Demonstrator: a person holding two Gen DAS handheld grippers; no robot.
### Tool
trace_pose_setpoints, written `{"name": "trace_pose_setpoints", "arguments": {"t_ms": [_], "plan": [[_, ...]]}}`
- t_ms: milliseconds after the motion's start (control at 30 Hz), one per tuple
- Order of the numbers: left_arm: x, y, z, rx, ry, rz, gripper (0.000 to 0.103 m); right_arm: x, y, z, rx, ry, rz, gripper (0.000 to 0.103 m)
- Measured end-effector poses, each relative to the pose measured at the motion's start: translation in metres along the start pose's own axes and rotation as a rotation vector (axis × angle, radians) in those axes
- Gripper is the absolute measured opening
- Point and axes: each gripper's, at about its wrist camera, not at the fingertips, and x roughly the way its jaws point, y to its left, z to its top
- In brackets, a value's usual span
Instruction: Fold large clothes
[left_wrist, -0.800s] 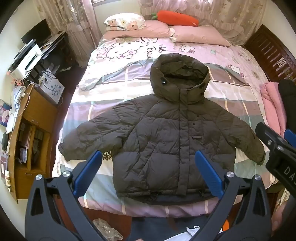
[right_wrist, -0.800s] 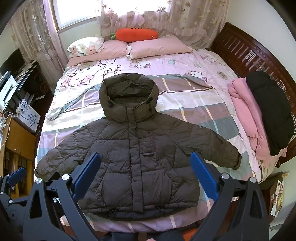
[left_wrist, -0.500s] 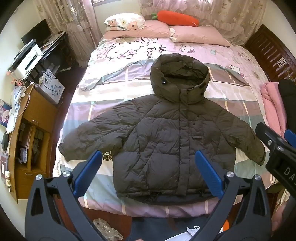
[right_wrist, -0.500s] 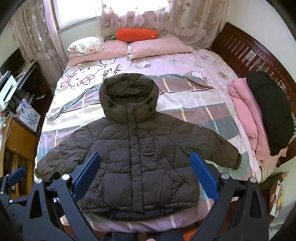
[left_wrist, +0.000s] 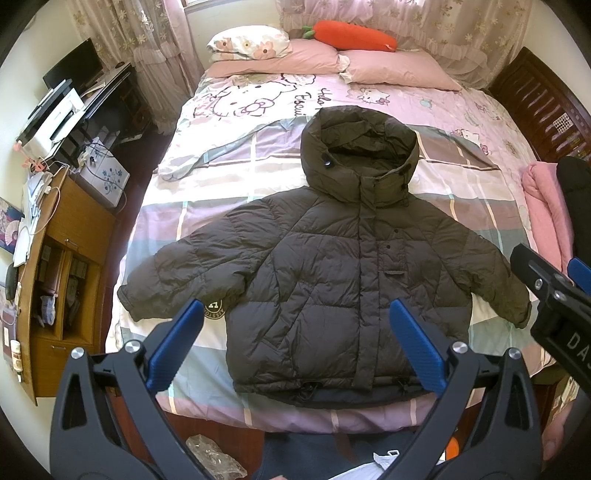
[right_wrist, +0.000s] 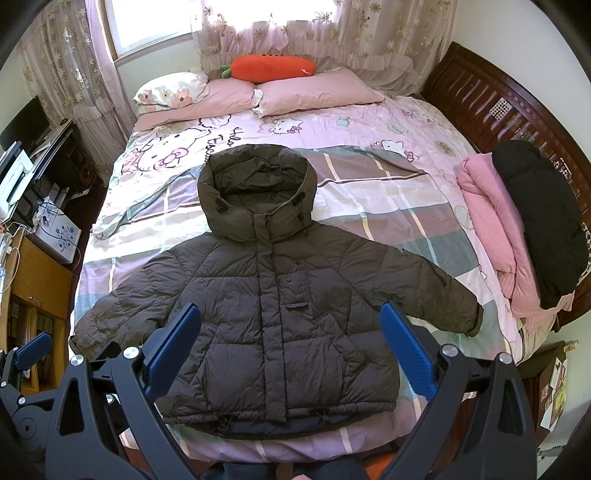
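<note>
Jacket (left_wrist: 332, 266) flat on bed (left_wrist: 207, 225), front up, sleeves spread. Your left gripper (left_wrist: 295, 343) and right gripper (right_wrist: 291, 343) both gape, clear of it.

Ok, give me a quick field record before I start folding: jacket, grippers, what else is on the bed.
jacket: brown hooded puffer, spread flat, front up, closed, sleeves out, hood toward pillows
folding: not begun
left gripper: open, above the hem, holding nothing
right gripper: open, above the hem, holding nothing
bed: plaid sheet under jacket
right edge of bed: pink garment with black garment on it
head of bed: pillows, carrot plush
</note>
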Motion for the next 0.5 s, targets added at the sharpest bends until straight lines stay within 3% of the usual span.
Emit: {"name": "trace_pose_setpoints", "arguments": {"t_ms": [500], "plan": [[0.0011,0.0004,0.0065,0.001,-0.003,0.000,0.101,0.0006,0.0005,0.0000,-0.001,0.002,0.001,0.098]]}}
